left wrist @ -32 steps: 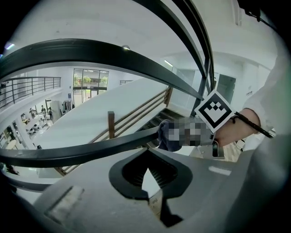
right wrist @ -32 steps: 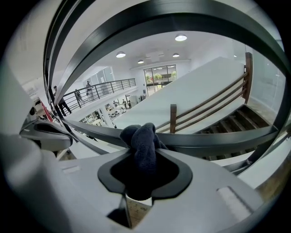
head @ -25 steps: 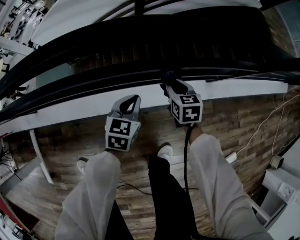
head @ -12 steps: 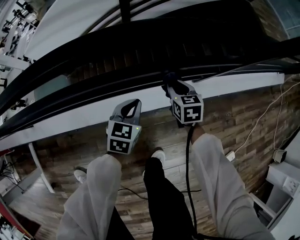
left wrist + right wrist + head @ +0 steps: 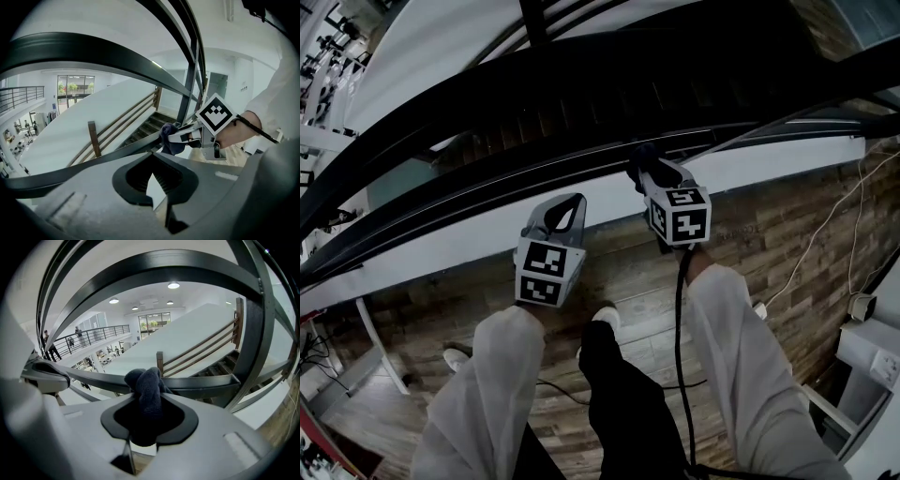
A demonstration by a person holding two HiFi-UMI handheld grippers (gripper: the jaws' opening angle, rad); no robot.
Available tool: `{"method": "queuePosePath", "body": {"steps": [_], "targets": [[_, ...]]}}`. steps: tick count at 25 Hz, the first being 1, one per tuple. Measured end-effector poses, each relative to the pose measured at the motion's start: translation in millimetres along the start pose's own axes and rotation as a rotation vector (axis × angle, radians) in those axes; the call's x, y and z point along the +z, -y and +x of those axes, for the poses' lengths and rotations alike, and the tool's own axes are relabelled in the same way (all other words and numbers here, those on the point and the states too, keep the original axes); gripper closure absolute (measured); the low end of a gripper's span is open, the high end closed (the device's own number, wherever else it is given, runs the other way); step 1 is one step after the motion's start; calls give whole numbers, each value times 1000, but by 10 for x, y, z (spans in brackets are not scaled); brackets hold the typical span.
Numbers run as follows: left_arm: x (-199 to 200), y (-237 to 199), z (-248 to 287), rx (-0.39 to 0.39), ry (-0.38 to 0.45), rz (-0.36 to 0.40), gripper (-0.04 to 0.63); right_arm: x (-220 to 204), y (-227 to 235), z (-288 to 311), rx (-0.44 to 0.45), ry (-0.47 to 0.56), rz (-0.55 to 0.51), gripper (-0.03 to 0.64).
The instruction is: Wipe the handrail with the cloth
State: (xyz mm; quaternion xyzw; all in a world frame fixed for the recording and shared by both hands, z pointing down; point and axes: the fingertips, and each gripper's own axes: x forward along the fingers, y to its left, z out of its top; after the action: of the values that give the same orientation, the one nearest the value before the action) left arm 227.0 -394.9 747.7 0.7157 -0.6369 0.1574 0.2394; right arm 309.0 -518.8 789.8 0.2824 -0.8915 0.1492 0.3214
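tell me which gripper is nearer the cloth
Right. The right gripper is shut on the cloth against the handrail; the left gripper, shut and empty, sits off to the cloth's left, apart from it.

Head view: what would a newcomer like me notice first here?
Two cubes with black-and-white square markers stand out mid-picture, one on the left hand-held gripper and one on the right hand-held gripper. The right one pinches a dark cloth against the dark handrail, with stairs beyond. The left one is shut and empty.
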Motion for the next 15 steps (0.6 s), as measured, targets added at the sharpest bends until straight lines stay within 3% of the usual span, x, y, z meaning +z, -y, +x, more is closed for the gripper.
{"method": "queuePosePath", "body": {"steps": [15], "targets": [[243,337,357,-44,9,41,597,-4,804,-263,-55,-3,-22,523]]}}
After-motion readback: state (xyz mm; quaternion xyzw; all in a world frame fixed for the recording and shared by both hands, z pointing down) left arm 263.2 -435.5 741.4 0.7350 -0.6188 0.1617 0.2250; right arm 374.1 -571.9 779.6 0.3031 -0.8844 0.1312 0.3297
